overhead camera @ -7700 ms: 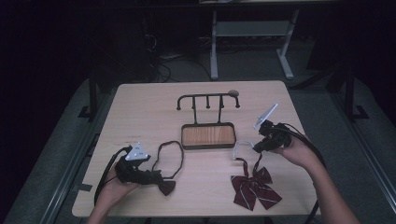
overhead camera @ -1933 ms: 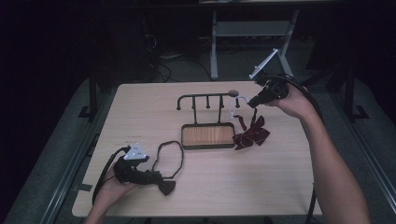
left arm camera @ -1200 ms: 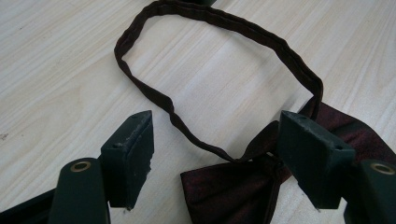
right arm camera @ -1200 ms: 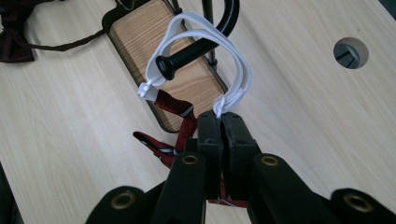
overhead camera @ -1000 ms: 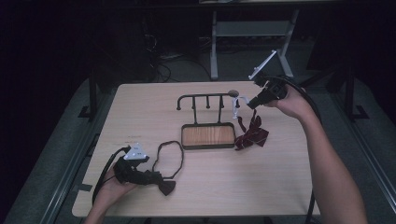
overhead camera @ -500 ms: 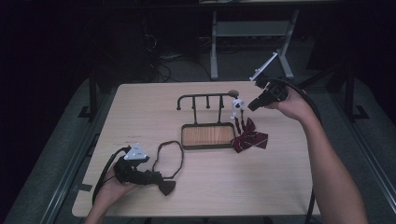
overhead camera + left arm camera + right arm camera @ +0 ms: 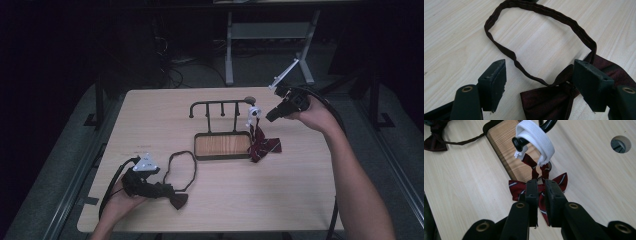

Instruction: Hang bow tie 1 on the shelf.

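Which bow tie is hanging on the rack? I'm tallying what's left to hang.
The striped red bow tie: its white strap loops over the rack's end peg. The plain dark bow tie lies flat on the table.

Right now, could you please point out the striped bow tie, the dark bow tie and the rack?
striped bow tie (image 7: pixel 515 187): right gripper view, its left wing.
dark bow tie (image 7: pixel 544 102): left gripper view, its left wing.
rack (image 7: pixel 220 103): high view, its top bar.

Table (image 7: pixel 150 115) evenly lit from above — surroundings fall to black; gripper views sharp, shadows faint, no glare.
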The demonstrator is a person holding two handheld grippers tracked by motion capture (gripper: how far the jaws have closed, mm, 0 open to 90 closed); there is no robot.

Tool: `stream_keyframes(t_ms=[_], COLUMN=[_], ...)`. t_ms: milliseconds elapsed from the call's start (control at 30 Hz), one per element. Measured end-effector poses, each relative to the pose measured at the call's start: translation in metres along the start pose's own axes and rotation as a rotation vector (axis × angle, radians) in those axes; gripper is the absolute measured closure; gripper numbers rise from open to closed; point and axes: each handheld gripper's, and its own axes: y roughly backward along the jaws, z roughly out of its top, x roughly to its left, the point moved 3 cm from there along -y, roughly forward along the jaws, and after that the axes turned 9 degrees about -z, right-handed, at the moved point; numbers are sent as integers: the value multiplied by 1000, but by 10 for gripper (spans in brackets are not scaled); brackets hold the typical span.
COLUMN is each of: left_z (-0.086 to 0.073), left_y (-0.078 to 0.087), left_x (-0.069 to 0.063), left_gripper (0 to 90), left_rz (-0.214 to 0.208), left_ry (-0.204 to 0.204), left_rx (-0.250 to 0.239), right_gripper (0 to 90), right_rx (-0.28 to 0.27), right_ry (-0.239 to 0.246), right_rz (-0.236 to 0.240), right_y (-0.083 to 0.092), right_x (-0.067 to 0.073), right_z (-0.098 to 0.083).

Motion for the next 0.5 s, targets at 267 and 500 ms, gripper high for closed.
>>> stream_keyframes(t_ms=[267,500], left_z=[0,0], left_y=[0,-1], left_x=[0,-1], left_gripper=[283,283], left_rz=[-2,-3], left_ry=[1,2], left_rx=[0,0], right_gripper=[778,755], right_rx=[0,-4], right_ry=[-2,-3], right_rz=[17,28], right_y=[-2,-4], right_x=[3,4], right_z=[-7,-14])
